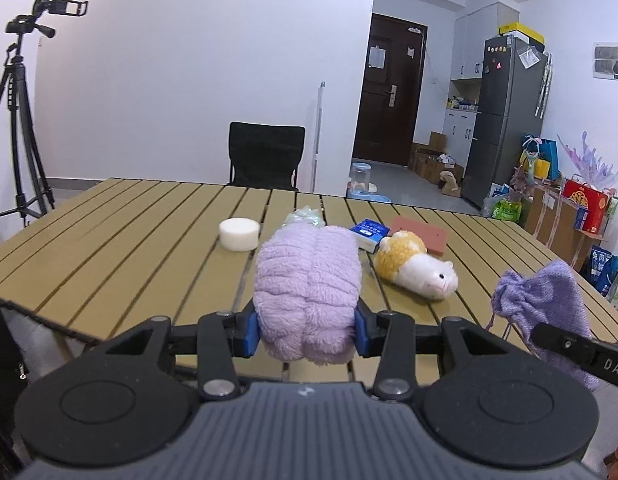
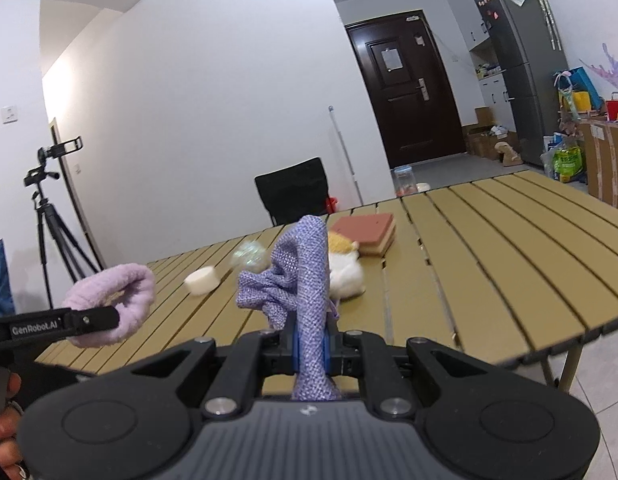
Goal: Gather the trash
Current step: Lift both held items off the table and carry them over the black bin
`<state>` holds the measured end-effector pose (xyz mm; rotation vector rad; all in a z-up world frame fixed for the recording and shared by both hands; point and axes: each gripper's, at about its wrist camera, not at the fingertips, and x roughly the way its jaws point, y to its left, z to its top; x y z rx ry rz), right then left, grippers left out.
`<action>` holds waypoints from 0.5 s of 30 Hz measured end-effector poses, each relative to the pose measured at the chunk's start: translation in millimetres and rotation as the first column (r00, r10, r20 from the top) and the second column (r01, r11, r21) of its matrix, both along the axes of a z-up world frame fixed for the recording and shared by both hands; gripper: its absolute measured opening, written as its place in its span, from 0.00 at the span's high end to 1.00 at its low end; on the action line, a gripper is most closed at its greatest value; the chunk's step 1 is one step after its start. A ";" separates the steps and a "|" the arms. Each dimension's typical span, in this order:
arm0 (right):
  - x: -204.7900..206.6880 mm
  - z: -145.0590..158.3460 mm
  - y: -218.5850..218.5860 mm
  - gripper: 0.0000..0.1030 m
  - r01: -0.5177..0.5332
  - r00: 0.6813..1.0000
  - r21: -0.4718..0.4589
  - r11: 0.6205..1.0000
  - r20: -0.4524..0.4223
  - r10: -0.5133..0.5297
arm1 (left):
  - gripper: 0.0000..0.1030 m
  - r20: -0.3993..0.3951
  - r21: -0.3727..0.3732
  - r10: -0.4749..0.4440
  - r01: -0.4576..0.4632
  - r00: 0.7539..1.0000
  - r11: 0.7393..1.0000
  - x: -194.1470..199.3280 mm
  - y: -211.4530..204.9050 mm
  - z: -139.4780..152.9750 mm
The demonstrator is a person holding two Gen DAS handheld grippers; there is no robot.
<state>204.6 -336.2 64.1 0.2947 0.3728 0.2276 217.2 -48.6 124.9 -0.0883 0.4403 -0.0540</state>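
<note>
My left gripper (image 1: 307,330) is shut on a fluffy lilac cloth (image 1: 307,288), held just above the near edge of the slatted table (image 1: 129,240). My right gripper (image 2: 311,350) is shut on a woven purple drawstring pouch (image 2: 305,276). That pouch (image 1: 545,300) and a right finger (image 1: 565,344) show at the right of the left wrist view. The lilac cloth (image 2: 117,300) and a left finger (image 2: 69,324) show at the left of the right wrist view. On the table lie a white foam disc (image 1: 239,233), a crumpled clear wrapper (image 1: 305,216), a blue-white small box (image 1: 369,233), a plush hamster (image 1: 417,266) and a red-topped sponge block (image 1: 423,235).
A black chair (image 1: 266,156) stands behind the table's far side. A tripod with a camera (image 1: 21,120) is at the left by the wall. Boxes, bags and a grey fridge (image 1: 505,120) fill the right side of the room. A person's hand (image 2: 5,432) grips the left tool.
</note>
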 end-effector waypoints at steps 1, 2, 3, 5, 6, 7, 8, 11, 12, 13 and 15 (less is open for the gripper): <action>-6.0 -1.1 2.6 0.90 -0.005 1.000 -0.004 1.000 -0.002 0.005 | 0.58 -0.001 0.002 0.002 -0.002 1.000 1.000 -6.4 2.3 0.0; -10.8 -2.5 4.5 0.90 -0.011 1.000 -0.007 1.000 -0.005 0.011 | 0.58 -0.002 0.005 0.003 -0.003 1.000 1.000 -11.1 4.0 -0.5; -15.4 -4.2 7.5 0.90 -0.017 1.000 -0.010 1.000 -0.011 0.017 | 0.58 -0.005 0.008 0.004 -0.004 1.000 1.000 -16.6 5.9 -1.2; -22.4 -8.0 12.1 0.90 -0.026 0.999 -0.015 1.000 -0.024 0.026 | 0.58 -0.012 0.010 0.007 -0.007 1.000 1.000 -26.9 9.8 -3.3; -26.1 -10.4 14.2 0.90 -0.029 0.999 -0.017 0.999 -0.031 0.029 | 0.58 -0.017 0.009 0.006 -0.006 1.000 1.000 -31.2 11.5 -4.8; -29.9 -13.4 16.1 0.90 -0.033 0.999 -0.018 0.999 -0.040 0.032 | 0.58 -0.022 0.008 0.005 -0.005 1.000 1.000 -35.6 13.5 -6.6; -33.7 -16.8 19.7 0.90 -0.035 0.998 -0.018 0.999 -0.049 0.034 | 0.58 -0.027 0.008 0.004 -0.004 1.000 1.000 -40.1 14.8 -8.4; -47.6 -29.4 26.9 0.90 -0.045 0.995 -0.021 0.999 -0.086 0.043 | 0.58 -0.045 0.012 0.001 0.000 0.999 1.000 -53.1 18.6 -16.7; -50.1 -33.4 29.2 0.90 -0.050 0.994 -0.023 0.999 -0.102 0.047 | 0.58 -0.054 0.013 0.000 0.001 0.999 1.000 -57.2 20.0 -20.5; -53.2 -37.6 31.7 0.90 -0.054 0.992 -0.026 0.998 -0.117 0.050 | 0.58 -0.064 0.014 0.000 0.001 0.998 1.000 -61.1 21.4 -24.5; -58.7 -45.2 36.7 0.90 -0.062 0.988 -0.032 0.998 -0.142 0.056 | 0.58 -0.089 0.019 0.002 0.000 0.996 1.000 -69.2 24.3 -32.8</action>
